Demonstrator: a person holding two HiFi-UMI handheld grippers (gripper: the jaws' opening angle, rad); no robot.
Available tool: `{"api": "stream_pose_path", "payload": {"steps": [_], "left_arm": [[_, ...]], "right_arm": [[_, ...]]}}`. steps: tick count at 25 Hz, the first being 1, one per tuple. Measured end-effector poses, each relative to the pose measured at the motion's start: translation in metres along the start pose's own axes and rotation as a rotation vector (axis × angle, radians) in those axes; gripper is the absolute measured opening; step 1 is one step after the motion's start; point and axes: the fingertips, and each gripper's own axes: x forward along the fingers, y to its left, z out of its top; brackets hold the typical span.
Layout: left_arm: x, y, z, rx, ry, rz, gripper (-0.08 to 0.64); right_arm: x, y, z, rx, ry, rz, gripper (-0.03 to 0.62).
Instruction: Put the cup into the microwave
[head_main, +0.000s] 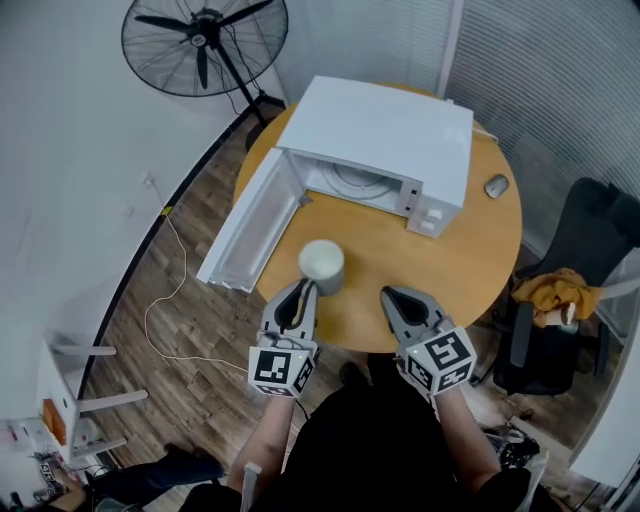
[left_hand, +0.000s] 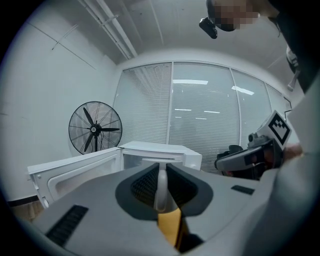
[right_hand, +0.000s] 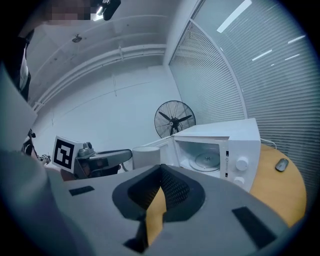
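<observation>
The pale cup (head_main: 321, 265) is over the round wooden table (head_main: 480, 250), in front of the white microwave (head_main: 385, 140). The microwave door (head_main: 250, 222) hangs wide open to the left, showing the glass turntable (right_hand: 210, 159). My left gripper (head_main: 306, 288) is just behind the cup, shut on the cup's handle (left_hand: 161, 186), which shows white between the jaws. The cup's body is hidden in the left gripper view. My right gripper (head_main: 388, 293) is to the cup's right, shut with nothing in it. In the right gripper view the cup (right_hand: 146, 156) is left of the microwave (right_hand: 220, 145).
A computer mouse (head_main: 496, 185) lies on the table to the right of the microwave. A standing fan (head_main: 204, 42) is at the far left. A black chair (head_main: 580, 280) with a yellow cloth stands on the right. A white cable (head_main: 165, 300) trails over the wooden floor.
</observation>
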Motion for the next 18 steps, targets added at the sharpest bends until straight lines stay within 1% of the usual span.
{"api": "stream_pose_path", "payload": {"steps": [7, 14, 18], "left_arm": [[0.047, -0.007, -0.001, 0.015, -0.008, 0.026, 0.041], [0.076, -0.012, -0.006, 0.028, -0.011, 0.020, 0.041], [0.090, -0.003, -0.012, 0.030, -0.004, 0.012, 0.041]], "right_arm": [[0.014, -0.037, 0.009, 0.004, -0.002, 0.044, 0.009], [0.025, -0.052, 0.001, 0.020, 0.035, 0.073, 0.009], [0.033, -0.055, -0.005, 0.032, 0.059, 0.071, 0.009]]}}
